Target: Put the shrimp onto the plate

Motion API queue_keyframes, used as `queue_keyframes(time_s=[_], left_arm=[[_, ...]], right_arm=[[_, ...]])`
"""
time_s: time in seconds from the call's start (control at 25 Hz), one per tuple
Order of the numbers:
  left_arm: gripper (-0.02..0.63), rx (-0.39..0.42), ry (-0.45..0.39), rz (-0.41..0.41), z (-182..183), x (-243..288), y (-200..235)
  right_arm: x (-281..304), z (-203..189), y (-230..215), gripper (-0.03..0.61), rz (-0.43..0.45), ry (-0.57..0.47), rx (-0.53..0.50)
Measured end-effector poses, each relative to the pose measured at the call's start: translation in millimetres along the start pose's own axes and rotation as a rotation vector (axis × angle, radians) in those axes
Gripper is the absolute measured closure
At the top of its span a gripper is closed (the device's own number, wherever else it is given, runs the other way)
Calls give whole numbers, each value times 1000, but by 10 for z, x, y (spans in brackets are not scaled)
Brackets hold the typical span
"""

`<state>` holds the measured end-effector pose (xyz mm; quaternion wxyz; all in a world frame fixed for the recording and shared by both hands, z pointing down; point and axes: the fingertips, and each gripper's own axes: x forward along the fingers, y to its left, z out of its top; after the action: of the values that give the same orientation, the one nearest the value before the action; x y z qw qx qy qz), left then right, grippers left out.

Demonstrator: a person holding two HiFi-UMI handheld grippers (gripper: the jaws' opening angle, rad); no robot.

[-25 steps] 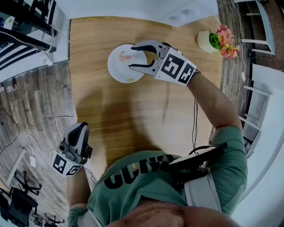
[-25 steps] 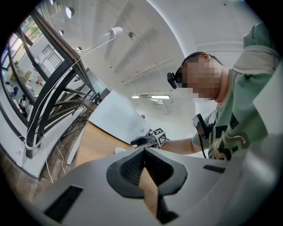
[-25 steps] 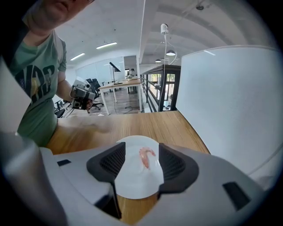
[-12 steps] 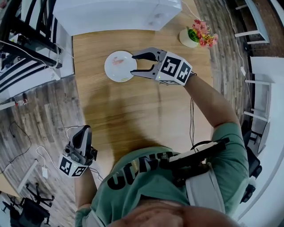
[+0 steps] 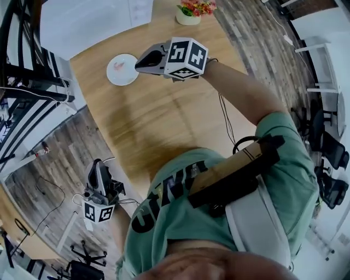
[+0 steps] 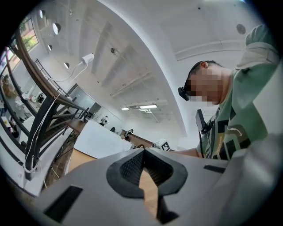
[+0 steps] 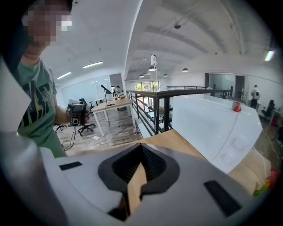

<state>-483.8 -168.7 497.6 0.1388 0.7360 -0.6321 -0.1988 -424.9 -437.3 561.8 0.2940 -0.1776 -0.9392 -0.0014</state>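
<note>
A pinkish shrimp (image 5: 118, 66) lies on the small white plate (image 5: 127, 78) at the far left of the wooden table (image 5: 158, 115). My right gripper (image 5: 138, 64) hovers just right of the plate, raised off the table, jaws shut with nothing between them. In the right gripper view the right gripper (image 7: 140, 150) points across the table's edge at the room, and neither plate nor shrimp shows. My left gripper (image 5: 97, 164) hangs beside the person's hip, off the table and over the floor, also shut and holding nothing. In the left gripper view the left gripper (image 6: 142, 152) points up at the ceiling.
A white pot of flowers (image 5: 192, 11) stands at the table's far edge. A white counter (image 5: 93, 24) borders the table at the back left. A black railing (image 5: 22, 71) runs along the left. Cables (image 5: 46, 205) lie on the wooden floor, chairs (image 5: 328, 164) at right.
The right gripper's jaws, wide open beside the plate a second ago, have closed on nothing. The head view has swung, so plate and gripper sit higher in it. The shrimp stays on the plate.
</note>
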Motion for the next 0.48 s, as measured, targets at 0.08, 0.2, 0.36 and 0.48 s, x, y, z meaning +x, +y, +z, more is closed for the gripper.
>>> queue_keyframes(time_s=[0.08, 0.2, 0.36, 0.48], left_arm=[[609, 6, -9, 4, 26, -145, -184], [609, 23, -23, 16, 118, -382, -354], [609, 40, -51, 57, 252, -777, -448], [609, 62, -79, 90, 360, -1157, -549]], right_arm=[[-77, 27, 204, 569, 4, -5, 8], [-127, 102, 458, 569, 10, -29, 25], [-32, 252, 739, 571, 31, -66, 51], [56, 357, 1027, 571, 55, -83, 59]])
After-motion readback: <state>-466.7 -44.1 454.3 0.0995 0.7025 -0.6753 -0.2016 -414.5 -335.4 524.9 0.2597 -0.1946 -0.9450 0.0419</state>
